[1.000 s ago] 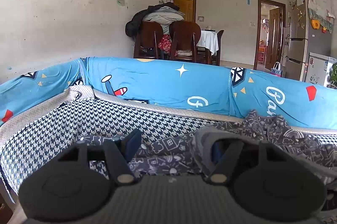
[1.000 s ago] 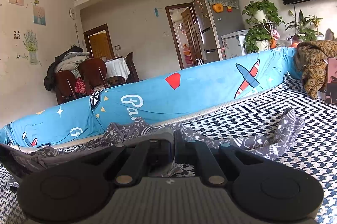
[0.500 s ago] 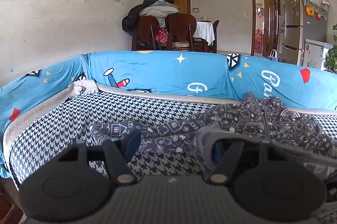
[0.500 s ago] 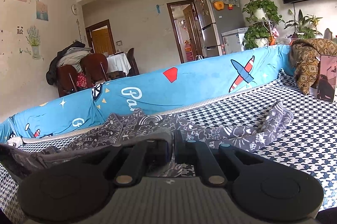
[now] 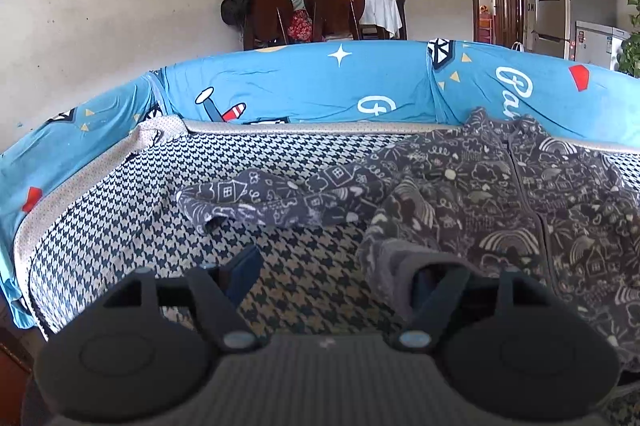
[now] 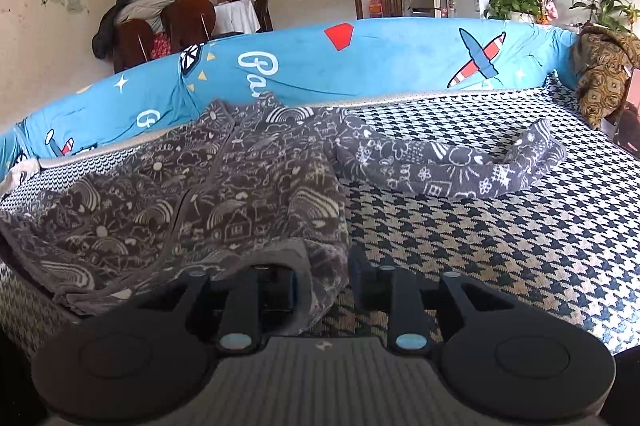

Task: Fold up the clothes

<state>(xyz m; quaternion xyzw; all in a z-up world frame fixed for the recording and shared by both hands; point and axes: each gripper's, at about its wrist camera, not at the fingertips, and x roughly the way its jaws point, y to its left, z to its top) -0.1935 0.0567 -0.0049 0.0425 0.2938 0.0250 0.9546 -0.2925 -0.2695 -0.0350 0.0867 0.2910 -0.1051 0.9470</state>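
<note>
the left hand-held gripper (image 5: 332, 278) is held low and almost level over the houndstooth cover (image 5: 132, 226) of the sofa, looking toward the blue backrest (image 5: 304, 85). its jaws stand wide apart; the left finger is bare over the cover, and the right finger is hidden under the hem of the grey patterned garment (image 5: 520, 209), so the cloth lies draped on it and is not pinched. the right hand-held gripper (image 6: 324, 282) has the same low, level pose at the other bottom corner of the garment (image 6: 224, 201). its jaws are also parted, with the hem lying over the left finger and the right finger free. the garment lies front up on the seat, its collar near the backrest, one sleeve (image 6: 452, 165) spread out to each side.
</note>
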